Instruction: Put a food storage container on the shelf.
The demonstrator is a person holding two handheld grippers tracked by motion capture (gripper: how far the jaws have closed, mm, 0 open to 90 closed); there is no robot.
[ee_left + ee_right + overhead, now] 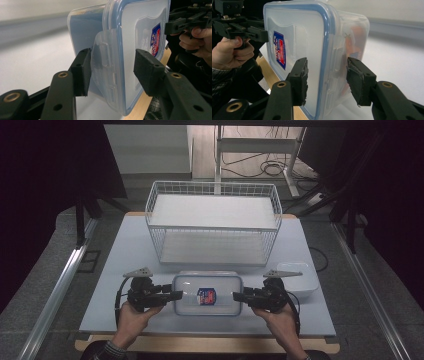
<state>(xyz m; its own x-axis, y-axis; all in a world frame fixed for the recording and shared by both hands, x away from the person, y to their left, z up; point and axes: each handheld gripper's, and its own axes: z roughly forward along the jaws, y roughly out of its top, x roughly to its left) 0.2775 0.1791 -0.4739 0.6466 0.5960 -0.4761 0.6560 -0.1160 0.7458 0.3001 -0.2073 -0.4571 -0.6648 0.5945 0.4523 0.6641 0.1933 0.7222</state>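
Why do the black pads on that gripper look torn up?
The right gripper has frayed, ragged foam pads: worn from use, probably. The left gripper has smooth ones. The clear plastic box with the blue-rimmed lid sits straight and closed; nothing spilled.

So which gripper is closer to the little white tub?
Right. The right gripper is at the lidded box's right end, just beside the white tub. The left gripper is at the box's far end.

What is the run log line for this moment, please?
left tool: straddles end latch | right tool: straddles opposite latch | clear rectangular blue-rimmed plastic box: on table
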